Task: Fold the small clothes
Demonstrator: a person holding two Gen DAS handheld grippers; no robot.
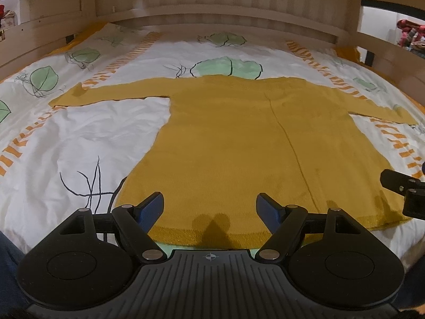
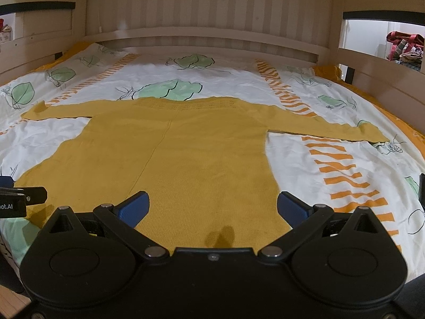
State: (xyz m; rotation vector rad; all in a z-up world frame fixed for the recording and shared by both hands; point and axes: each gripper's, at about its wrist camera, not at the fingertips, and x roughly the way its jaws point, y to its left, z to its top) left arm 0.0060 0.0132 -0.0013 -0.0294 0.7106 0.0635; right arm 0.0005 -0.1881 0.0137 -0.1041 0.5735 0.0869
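Mustard-yellow knit sweater [image 1: 239,138] lies flat on the bed's duvet [image 1: 87,133], white w/ green leaf prints & orange stripe bands. Both sleeves are spread straight out to the sides, neckline toward the wooden headboard [image 1: 212,5], hem nearest the cams. A crease runs lengthwise down the body, roughly mid.

Left gripper [image 1: 209,207] hovers over the hem edge, jaws spread wide, nothing btwn the blue pads [image 1: 152,207]; its shadow falls on the hem just below. Right gripper [image 2: 212,208] hangs over the hem further along, jaws also wide apart, gripping nothing, blue pads [image 2: 132,208] above the knit. Can't tell if either one touches the fabric.

Each gripper shows at the edge of the other's view, so they sit side by side near the hem. Bed frame rails [image 2: 382,79] flank the mattress; bags [image 2: 405,46] sit in the bkgd beyond the right rail.
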